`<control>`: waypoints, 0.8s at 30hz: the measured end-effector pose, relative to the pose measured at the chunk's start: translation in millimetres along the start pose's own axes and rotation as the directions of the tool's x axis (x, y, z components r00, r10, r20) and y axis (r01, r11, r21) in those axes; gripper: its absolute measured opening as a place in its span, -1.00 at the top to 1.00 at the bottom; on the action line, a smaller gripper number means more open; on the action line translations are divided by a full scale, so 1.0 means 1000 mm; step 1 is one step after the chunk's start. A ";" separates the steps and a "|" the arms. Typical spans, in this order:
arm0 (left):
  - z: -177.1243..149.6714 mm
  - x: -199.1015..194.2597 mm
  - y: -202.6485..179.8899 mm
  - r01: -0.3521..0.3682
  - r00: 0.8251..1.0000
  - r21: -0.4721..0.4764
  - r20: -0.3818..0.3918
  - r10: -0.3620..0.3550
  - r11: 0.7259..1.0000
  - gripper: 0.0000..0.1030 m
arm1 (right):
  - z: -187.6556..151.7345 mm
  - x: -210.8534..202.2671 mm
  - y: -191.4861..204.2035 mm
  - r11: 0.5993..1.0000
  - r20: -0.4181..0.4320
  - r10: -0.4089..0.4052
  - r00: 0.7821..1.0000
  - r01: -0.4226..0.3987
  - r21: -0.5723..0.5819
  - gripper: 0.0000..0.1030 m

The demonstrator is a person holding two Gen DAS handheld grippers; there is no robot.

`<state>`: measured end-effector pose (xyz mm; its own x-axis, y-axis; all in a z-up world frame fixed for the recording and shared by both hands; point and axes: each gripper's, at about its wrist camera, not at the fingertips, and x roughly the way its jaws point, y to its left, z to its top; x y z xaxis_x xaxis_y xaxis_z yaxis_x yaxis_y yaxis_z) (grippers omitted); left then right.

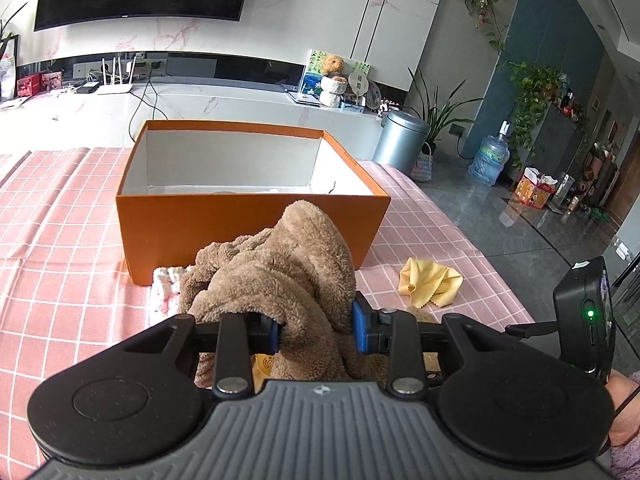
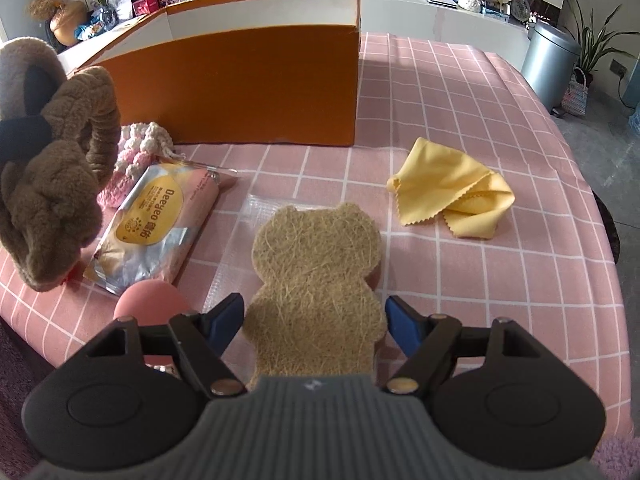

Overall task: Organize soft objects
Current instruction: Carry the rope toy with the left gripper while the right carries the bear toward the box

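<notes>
Tabletop (image 2: 460, 92) under pink checked cloth. Orange box (image 1: 248, 220), top open, stands at its far side. Left claw (image 1: 316, 328) clamped on brown fleece cloth (image 1: 288, 264), held up just before the box. Right claw (image 2: 316, 320) wide, jaws either side of bear-shaped fibre pad (image 2: 316, 256) lying flat. Wipes pack (image 2: 156, 224) left of pad; yellow cloth (image 2: 448, 196) right.

The brown fleece (image 1: 280, 280) hides most of the pink knit (image 1: 166, 286), the box (image 1: 252, 224) floor sits behind its front wall, and the pink ball (image 2: 150, 304) is half covered.
</notes>
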<state>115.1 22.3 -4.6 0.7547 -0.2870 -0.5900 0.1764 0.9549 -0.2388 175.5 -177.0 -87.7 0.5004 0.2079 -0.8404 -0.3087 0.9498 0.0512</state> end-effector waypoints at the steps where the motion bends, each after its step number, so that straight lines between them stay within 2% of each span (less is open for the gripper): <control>1: -0.001 -0.002 0.000 0.000 1.000 -0.002 0.003 0.000 1.000 0.28 | 0.000 0.000 0.001 1.000 -0.002 -0.006 1.000 0.006 -0.003 -0.48; 3: -0.002 -0.005 0.002 -0.003 1.000 -0.005 0.008 0.003 1.000 0.28 | 0.001 -0.002 0.002 1.000 -0.004 -0.010 1.000 0.010 -0.011 -0.52; 5: -0.003 -0.007 0.003 -0.006 1.000 -0.009 0.009 0.006 1.000 0.28 | 0.000 -0.001 0.005 0.999 -0.009 -0.022 1.000 0.022 -0.027 -0.67; 7: -0.005 -0.008 0.004 -0.007 1.000 -0.012 0.008 0.007 1.000 0.28 | -0.002 0.003 0.008 0.998 -0.013 -0.037 0.999 0.036 -0.042 -0.67; 10: -0.006 -0.009 0.005 -0.009 1.000 -0.017 0.005 0.009 1.000 0.28 | -0.004 0.007 0.007 0.997 -0.016 -0.062 0.998 0.061 -0.041 -0.48; 13: -0.007 -0.010 0.006 -0.012 1.000 -0.020 0.007 0.012 1.000 0.28 | -0.003 0.003 0.002 0.999 -0.003 -0.046 0.999 0.046 -0.014 -0.45; 19: -0.003 -0.014 0.004 -0.004 1.000 0.004 0.029 0.004 1.000 0.28 | 0.008 -0.024 0.000 0.999 0.071 -0.044 0.997 0.045 -0.017 -0.44; 24: 0.011 -0.020 0.002 -0.002 0.998 0.059 0.064 -0.002 0.998 0.28 | 0.034 -0.057 0.005 0.998 0.158 -0.013 0.987 0.023 -0.059 -0.44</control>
<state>107.7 30.5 15.5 0.7932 -0.2832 -0.5391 0.2116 0.9583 -0.1921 172.5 -176.2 -21.0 0.6259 0.2299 -0.7453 -0.3448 0.9387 0.0000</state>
